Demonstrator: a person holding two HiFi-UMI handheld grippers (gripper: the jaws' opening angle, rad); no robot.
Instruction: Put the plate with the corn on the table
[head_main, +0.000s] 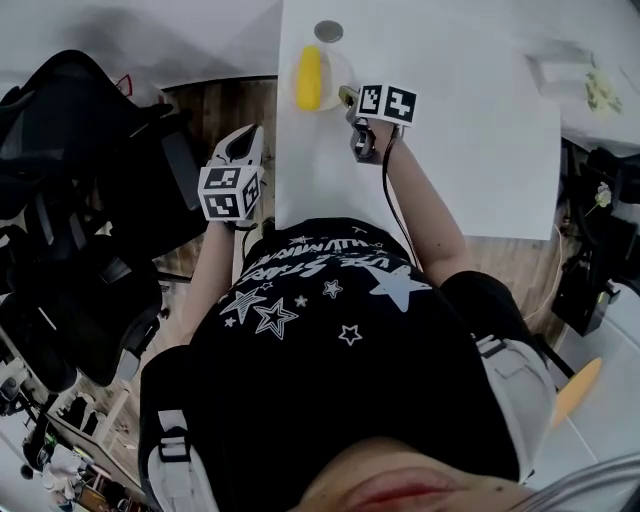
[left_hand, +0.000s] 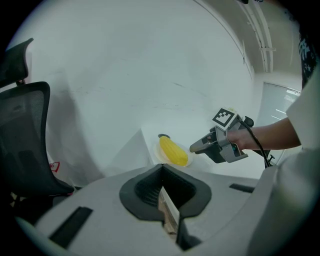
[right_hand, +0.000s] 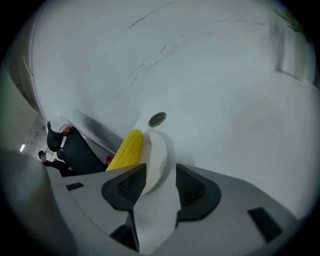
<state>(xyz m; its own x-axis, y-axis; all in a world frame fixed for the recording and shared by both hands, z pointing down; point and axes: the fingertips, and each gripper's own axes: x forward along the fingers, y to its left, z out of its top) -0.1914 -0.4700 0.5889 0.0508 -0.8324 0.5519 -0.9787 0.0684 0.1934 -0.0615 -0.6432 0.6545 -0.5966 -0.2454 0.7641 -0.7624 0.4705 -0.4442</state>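
Observation:
A yellow corn cob (head_main: 309, 78) lies on a small white plate (head_main: 337, 70) near the far left corner of the white table (head_main: 460, 150). My right gripper (head_main: 347, 97) reaches the plate from its right side. In the right gripper view the plate (right_hand: 160, 150) with the corn (right_hand: 127, 149) tilts up, its rim between the jaws of the right gripper (right_hand: 161, 182), which stand open. My left gripper (head_main: 245, 140) hangs beside the table's left edge, over the floor. The left gripper (left_hand: 162, 187) looks shut and empty, and faces the corn (left_hand: 173, 151) and the right gripper (left_hand: 196, 148).
A small grey round disc (head_main: 328, 31) lies just beyond the plate. A black office chair (head_main: 90, 200) stands left of the table. Pale small items (head_main: 570, 78) sit at the table's far right. Wooden floor shows along the table's left and near edges.

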